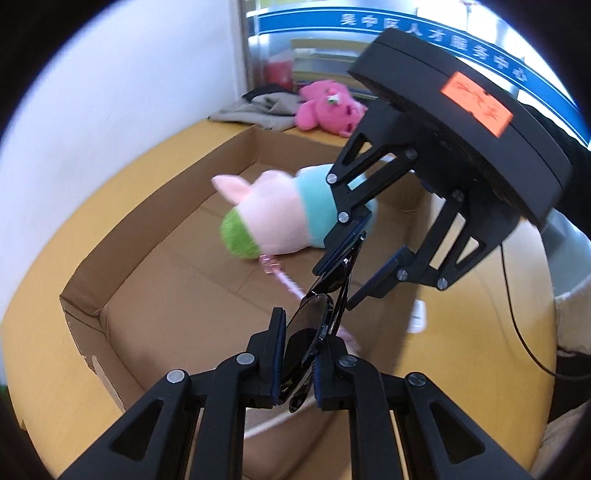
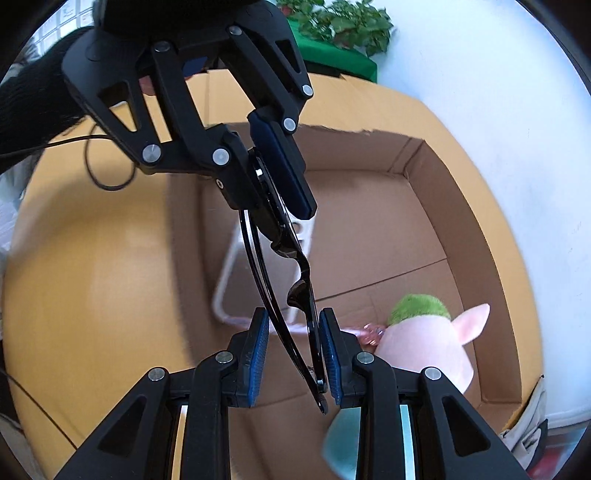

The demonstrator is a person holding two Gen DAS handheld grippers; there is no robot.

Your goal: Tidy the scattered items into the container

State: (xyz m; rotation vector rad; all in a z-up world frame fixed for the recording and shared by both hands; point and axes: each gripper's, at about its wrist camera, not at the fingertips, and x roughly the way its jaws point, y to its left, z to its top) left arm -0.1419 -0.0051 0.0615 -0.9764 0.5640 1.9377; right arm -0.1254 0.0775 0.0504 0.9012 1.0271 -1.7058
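We're in an office service centre: blue Chinese-lettered wall banner (image 1: 436, 40), round yellow tabletop (image 1: 155, 147), potted green plant (image 2: 343, 22).

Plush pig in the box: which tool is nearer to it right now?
Right. The right tool hangs just beside the plush pig, over the box; the left tool grips the other end of the sunglasses, farther from the pig.

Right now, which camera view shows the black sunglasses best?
The right wrist view: the sunglasses show their frame and arms stretched between both grippers. In the left wrist view, only one dark lens is clear; the rest is foreshortened.
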